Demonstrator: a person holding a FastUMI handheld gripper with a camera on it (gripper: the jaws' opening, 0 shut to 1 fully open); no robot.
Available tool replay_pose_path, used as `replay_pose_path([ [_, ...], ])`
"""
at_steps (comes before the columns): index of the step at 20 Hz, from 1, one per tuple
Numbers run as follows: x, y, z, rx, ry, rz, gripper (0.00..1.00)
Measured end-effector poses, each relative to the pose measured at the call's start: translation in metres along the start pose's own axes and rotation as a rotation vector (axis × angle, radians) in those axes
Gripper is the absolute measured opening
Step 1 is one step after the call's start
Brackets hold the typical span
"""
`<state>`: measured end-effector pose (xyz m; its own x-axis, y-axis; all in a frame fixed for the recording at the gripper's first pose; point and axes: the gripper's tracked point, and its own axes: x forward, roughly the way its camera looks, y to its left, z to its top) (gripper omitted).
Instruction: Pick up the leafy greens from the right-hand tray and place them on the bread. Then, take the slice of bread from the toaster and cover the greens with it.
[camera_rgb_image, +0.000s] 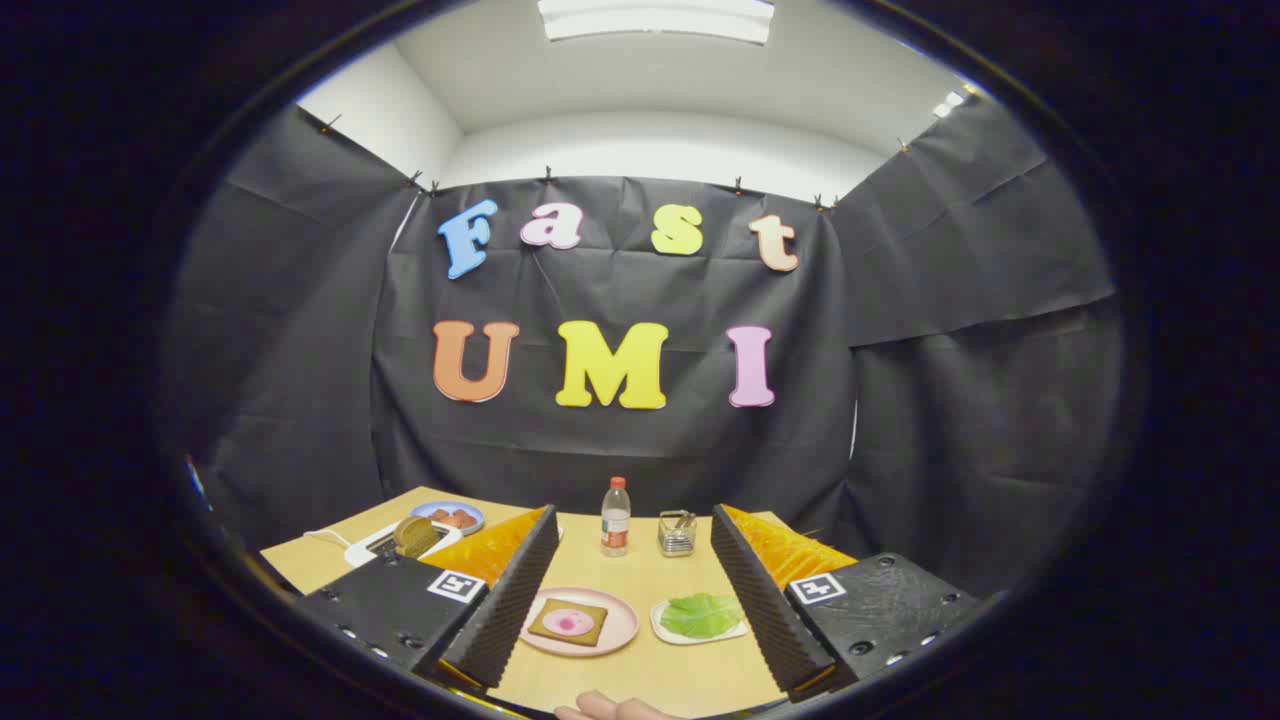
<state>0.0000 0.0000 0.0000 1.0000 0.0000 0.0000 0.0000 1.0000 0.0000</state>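
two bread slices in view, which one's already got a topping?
The bread on the pink plate, lying flat between the open gripper fingers, has a pink topping. The slice in the toaster, beyond the left finger, is bare.

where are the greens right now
In the gripper view the greens lie on a small white tray between the open jaws, near the right one, just right of the pink plate with bread.

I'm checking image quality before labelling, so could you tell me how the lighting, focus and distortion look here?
Gripper view: even overhead light from a ceiling panel, soft shadows, no glare; strong fisheye bending; the leafy greens and bread read sharp between the open hand-held gripper fingers.
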Motion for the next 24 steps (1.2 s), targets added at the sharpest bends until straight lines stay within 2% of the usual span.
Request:
replay_pose_path([
  [15,0.006,-0.02,-0.009,0.007,0.018,-0.027,0.94],
  [24,0.078,-0.073,-0.079,0.007,0.156,-0.038,0.94],
])
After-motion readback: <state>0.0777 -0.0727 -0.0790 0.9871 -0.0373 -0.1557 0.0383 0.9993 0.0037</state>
